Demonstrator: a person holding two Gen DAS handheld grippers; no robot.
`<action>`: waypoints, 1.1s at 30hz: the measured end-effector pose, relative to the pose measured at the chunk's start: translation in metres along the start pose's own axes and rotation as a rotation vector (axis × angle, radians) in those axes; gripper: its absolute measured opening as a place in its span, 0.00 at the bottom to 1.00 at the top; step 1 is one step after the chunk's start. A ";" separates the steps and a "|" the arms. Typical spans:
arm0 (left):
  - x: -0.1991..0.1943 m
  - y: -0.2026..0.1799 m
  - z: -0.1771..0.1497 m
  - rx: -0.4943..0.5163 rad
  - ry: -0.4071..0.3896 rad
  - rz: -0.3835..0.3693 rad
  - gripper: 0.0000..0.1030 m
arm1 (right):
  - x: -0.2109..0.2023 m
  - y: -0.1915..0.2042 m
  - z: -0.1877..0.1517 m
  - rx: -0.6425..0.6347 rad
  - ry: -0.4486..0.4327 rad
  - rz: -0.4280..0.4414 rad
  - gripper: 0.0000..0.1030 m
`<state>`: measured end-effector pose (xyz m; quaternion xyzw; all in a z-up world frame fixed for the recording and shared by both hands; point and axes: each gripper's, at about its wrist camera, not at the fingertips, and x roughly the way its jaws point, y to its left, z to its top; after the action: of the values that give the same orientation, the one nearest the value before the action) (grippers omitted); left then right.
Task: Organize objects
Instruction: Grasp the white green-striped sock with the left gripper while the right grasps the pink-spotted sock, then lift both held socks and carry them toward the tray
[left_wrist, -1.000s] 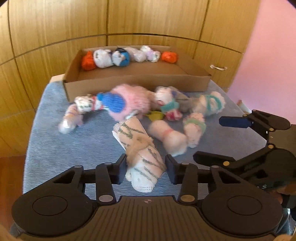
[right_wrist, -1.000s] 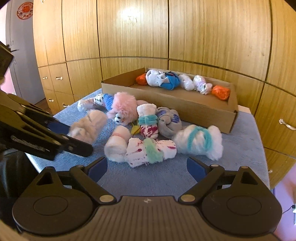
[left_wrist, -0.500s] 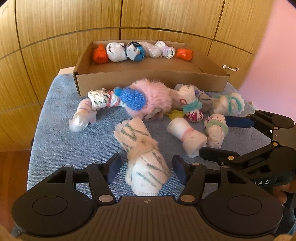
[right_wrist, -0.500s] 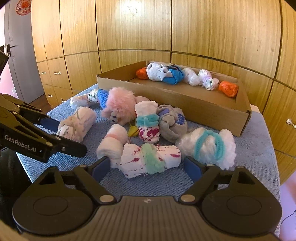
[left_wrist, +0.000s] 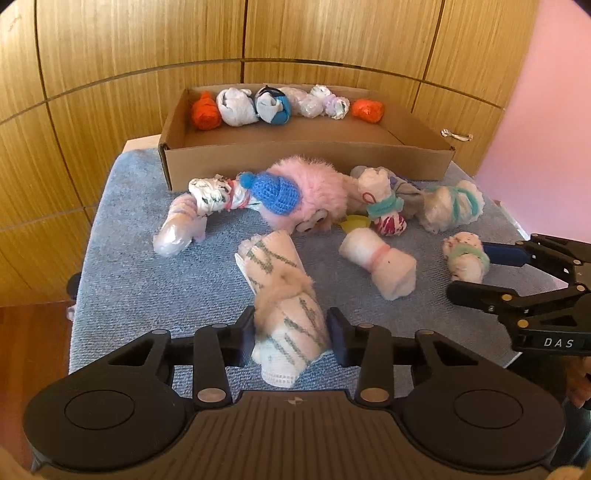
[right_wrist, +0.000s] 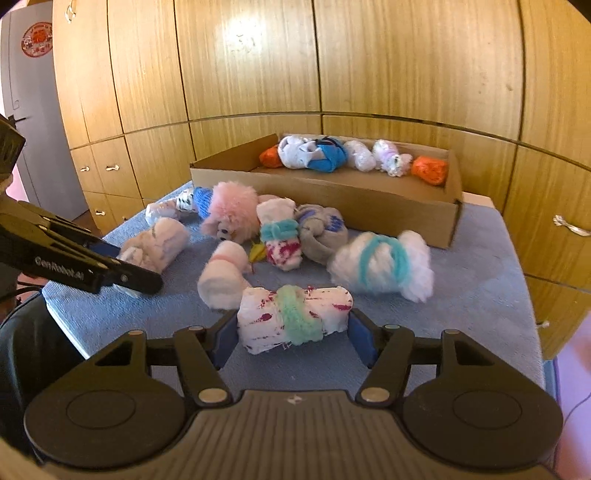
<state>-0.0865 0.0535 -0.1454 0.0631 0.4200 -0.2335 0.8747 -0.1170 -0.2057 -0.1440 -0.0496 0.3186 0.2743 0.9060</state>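
Note:
A white sock roll with grey-green stripes (left_wrist: 284, 288) lies on the blue towel, and my left gripper (left_wrist: 291, 328) is closing with its pads pressed on both sides of it. A white roll speckled red with a green band (right_wrist: 295, 317) sits crosswise in my right gripper (right_wrist: 293, 338), whose jaws are closing and touch both ends. The left wrist view shows that same speckled roll (left_wrist: 463, 254) between the right gripper's fingers. The cardboard box (left_wrist: 295, 162) stands behind the pile with several rolled socks along its back wall.
More bundles lie between the grippers and the box: a pink fluffy toy (left_wrist: 314, 192), a white roll with a pink band (left_wrist: 376, 258) and a fluffy white roll wrapped in teal yarn (left_wrist: 450, 206). The towel (left_wrist: 147, 280) ends at a drop on the left. Wooden cupboards stand behind.
The left jaws widened around the striped roll, then narrowed onto it again. The right gripper came forward over the speckled roll and its jaws drew in from wide apart to the roll's ends.

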 end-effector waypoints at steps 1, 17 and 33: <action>-0.001 0.001 0.000 0.001 -0.001 0.002 0.46 | -0.001 -0.001 -0.001 0.001 -0.001 -0.004 0.58; -0.051 0.017 0.042 0.036 -0.087 0.009 0.46 | -0.050 -0.022 0.052 -0.031 -0.129 -0.026 0.58; 0.012 0.055 0.177 0.123 -0.062 0.018 0.46 | 0.025 -0.029 0.169 -0.262 -0.126 0.095 0.58</action>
<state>0.0698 0.0441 -0.0460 0.1132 0.3768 -0.2527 0.8839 0.0075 -0.1736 -0.0280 -0.1349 0.2246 0.3586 0.8960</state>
